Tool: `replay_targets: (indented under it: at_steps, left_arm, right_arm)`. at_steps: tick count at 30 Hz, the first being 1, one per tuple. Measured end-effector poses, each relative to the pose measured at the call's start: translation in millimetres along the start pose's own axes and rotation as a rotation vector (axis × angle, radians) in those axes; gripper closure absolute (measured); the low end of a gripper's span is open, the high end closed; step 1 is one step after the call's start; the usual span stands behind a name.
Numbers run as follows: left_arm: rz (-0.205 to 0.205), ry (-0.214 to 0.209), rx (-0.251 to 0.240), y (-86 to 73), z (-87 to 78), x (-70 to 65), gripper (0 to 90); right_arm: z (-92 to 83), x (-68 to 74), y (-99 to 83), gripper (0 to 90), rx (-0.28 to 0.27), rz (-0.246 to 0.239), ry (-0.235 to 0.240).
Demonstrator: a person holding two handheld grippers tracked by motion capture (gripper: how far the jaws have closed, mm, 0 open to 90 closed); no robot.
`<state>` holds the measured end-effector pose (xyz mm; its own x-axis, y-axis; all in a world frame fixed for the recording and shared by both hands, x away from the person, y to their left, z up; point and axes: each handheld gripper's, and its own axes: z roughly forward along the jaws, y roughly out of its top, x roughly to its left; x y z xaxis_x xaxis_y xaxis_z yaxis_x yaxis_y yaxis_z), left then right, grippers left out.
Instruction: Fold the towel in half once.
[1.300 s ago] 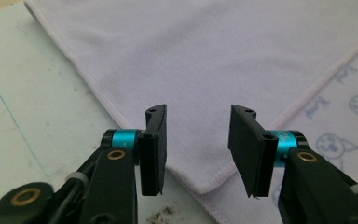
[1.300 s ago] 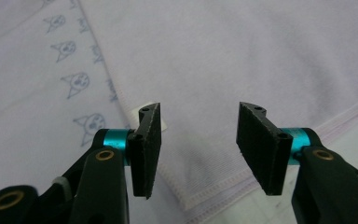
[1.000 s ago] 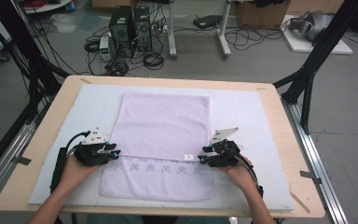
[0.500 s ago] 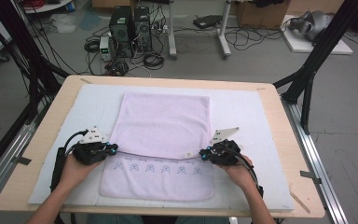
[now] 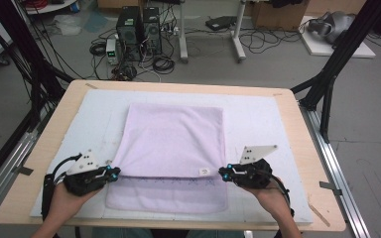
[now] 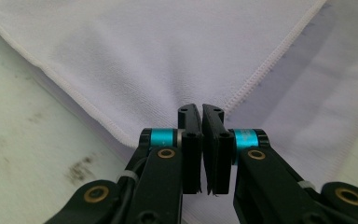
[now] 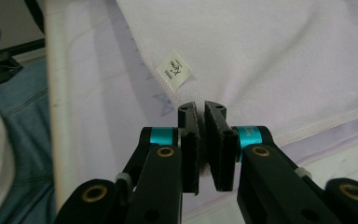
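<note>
A lavender towel (image 5: 173,139) lies folded on the white mat (image 5: 263,119). Its upper layer ends short of the lower layer (image 5: 166,196), which carries a faint printed row. My left gripper (image 5: 115,171) is shut on the upper layer's near left corner (image 6: 186,88). My right gripper (image 5: 223,171) is shut on the near right corner, beside a small white label (image 7: 173,69). Its jaws have just been closing, and the hemmed cloth (image 7: 270,84) is pinched between them. Both corners are raised slightly off the lower layer.
The mat covers a wooden table (image 5: 297,148) with a metal rail along each side. Black frame poles stand at the far left and right. Computers and cables lie on the floor beyond the far edge. A blue garment (image 7: 23,140) shows below the near edge.
Both grippers shut on the upper layer's near corners, rose a little and drew that edge toward the person. More of the lower layer is now covered.
</note>
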<state>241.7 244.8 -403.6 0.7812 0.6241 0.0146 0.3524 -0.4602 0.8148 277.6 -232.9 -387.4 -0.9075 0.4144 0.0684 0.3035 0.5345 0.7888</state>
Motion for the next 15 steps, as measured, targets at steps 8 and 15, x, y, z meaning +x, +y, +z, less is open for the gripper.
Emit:
replay_targets:
  at_steps: [8,15]
  left_arm:
    - [0.033,-0.04,0.055,-21.8,-15.2,-26.2,63.7]
    - [0.034,-0.051,0.08,-34.3,4.8,-20.3,65.4]
  right_arm:
    - [-8.6,27.9,-18.7,64.7,0.033,-0.001,0.059]
    - [22.3,28.2,-34.2,61.7,0.089,-0.025,0.065]
